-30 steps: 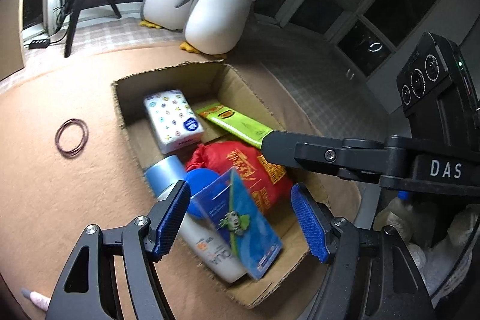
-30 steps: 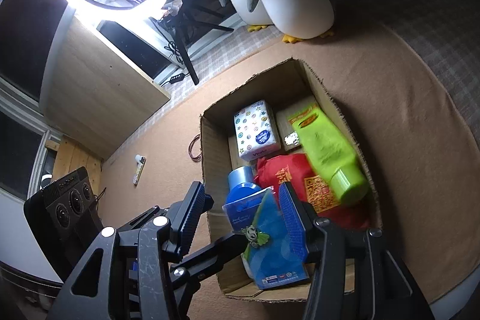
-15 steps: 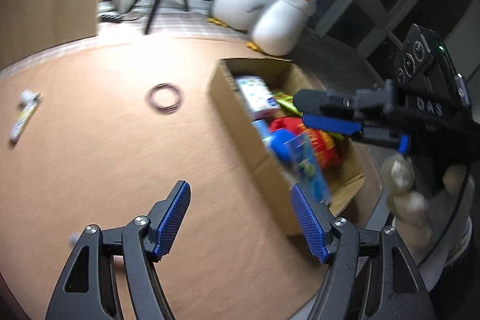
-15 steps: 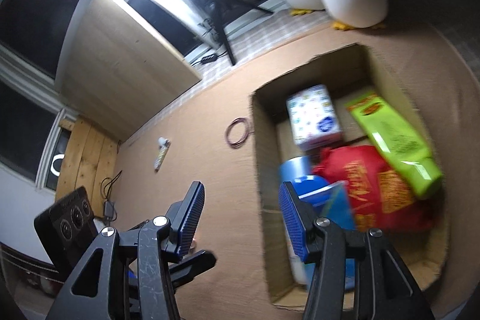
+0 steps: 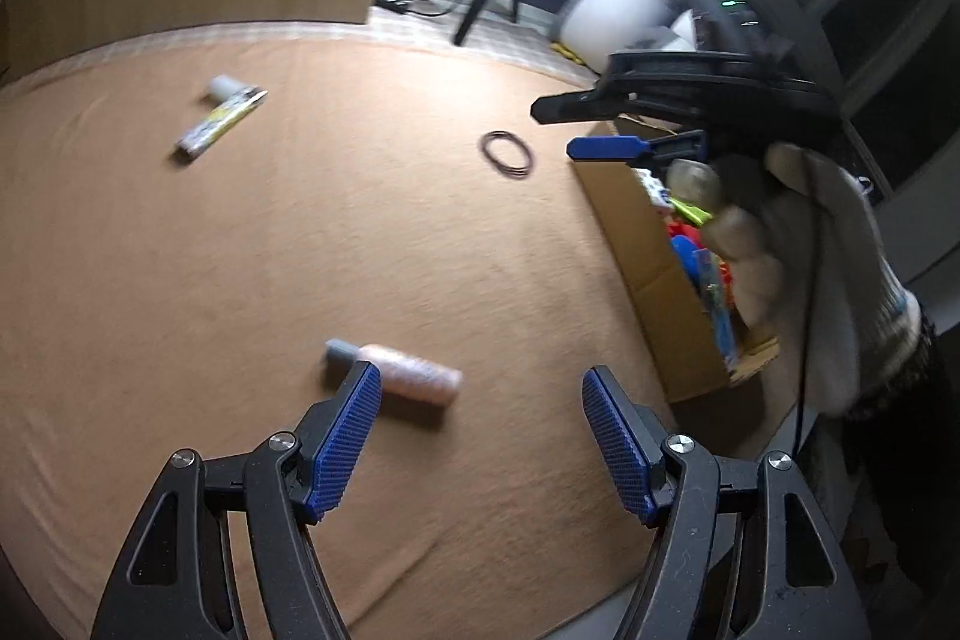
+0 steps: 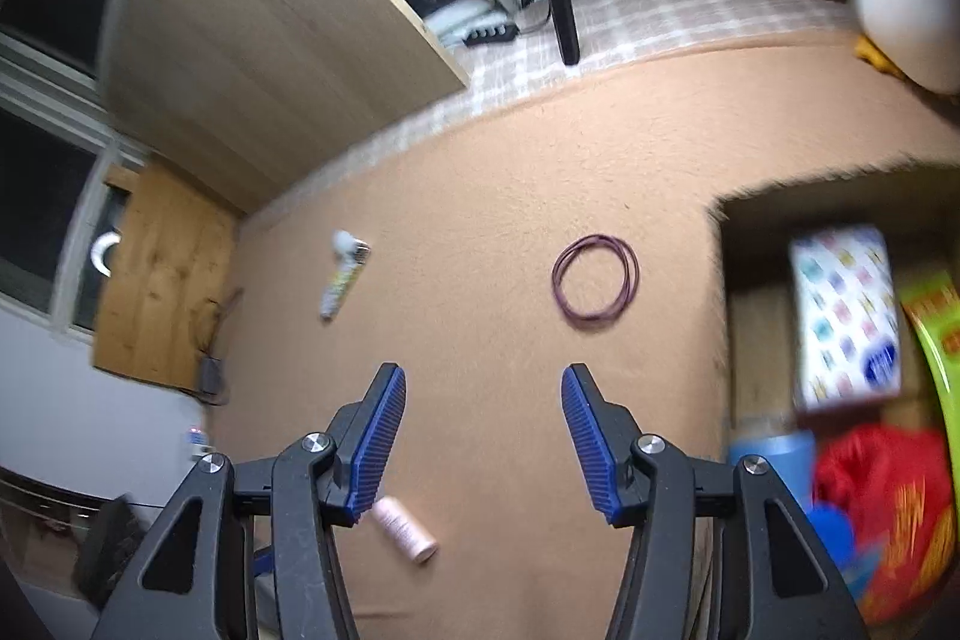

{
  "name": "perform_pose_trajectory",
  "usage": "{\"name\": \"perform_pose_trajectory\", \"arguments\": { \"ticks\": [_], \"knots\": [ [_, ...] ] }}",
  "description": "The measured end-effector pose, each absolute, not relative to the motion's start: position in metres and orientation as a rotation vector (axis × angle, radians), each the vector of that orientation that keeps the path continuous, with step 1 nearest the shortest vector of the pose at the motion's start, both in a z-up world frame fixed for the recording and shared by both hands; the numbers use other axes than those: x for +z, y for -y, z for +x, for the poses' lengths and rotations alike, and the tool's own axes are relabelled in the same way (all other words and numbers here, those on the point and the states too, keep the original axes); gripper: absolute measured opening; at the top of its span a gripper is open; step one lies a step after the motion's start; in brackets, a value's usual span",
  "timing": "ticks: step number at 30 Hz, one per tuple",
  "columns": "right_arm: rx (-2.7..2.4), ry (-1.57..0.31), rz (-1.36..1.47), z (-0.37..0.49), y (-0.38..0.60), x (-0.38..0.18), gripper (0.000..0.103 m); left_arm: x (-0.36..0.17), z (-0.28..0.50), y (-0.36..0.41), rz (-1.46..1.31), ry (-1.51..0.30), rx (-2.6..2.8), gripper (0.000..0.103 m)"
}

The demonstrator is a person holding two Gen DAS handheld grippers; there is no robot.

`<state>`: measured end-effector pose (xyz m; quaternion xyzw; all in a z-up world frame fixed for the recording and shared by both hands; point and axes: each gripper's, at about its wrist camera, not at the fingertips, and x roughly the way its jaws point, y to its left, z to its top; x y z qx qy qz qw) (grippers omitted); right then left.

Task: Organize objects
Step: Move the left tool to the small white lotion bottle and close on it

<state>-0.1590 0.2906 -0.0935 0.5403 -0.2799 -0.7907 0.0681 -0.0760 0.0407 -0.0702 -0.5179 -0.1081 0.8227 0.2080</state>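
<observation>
Both claws hang over an orange-tan cloth (image 5: pixel 252 244), and neither has hold of anything. The left claw (image 5: pixel 480 436) stands wide open, its blue pads well apart, with a small pink bottle (image 5: pixel 402 376) lying on its side on the cloth just past its left pad. The right claw (image 6: pixel 483 436) has just been opening a little further — only bare cloth shows between its pads; in the left wrist view it is held by a gloved hand (image 5: pixel 804 268) above the cardboard box (image 5: pixel 654 280). On the cloth lie a loop of purple rubber bands (image 6: pixel 595 278) just beside the box wall (image 6: pixel 720 316) and, well apart, a small tube (image 6: pixel 343 277). The box holds a patterned white packet (image 6: pixel 843 316), a green packet (image 6: pixel 936 340), a red pouch (image 6: pixel 888 496) and a blue-capped bottle (image 6: pixel 774 451).
</observation>
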Motion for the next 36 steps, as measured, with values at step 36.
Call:
{"name": "perform_pose_trajectory", "arguments": {
  "ticks": [36],
  "knots": [
    [-2.201, 0.693, 1.905, -0.134, -0.240, -0.144, 0.067, -0.115, -0.076, -0.028, -1.559, 0.320, 2.208, 0.073]
  ]
}}
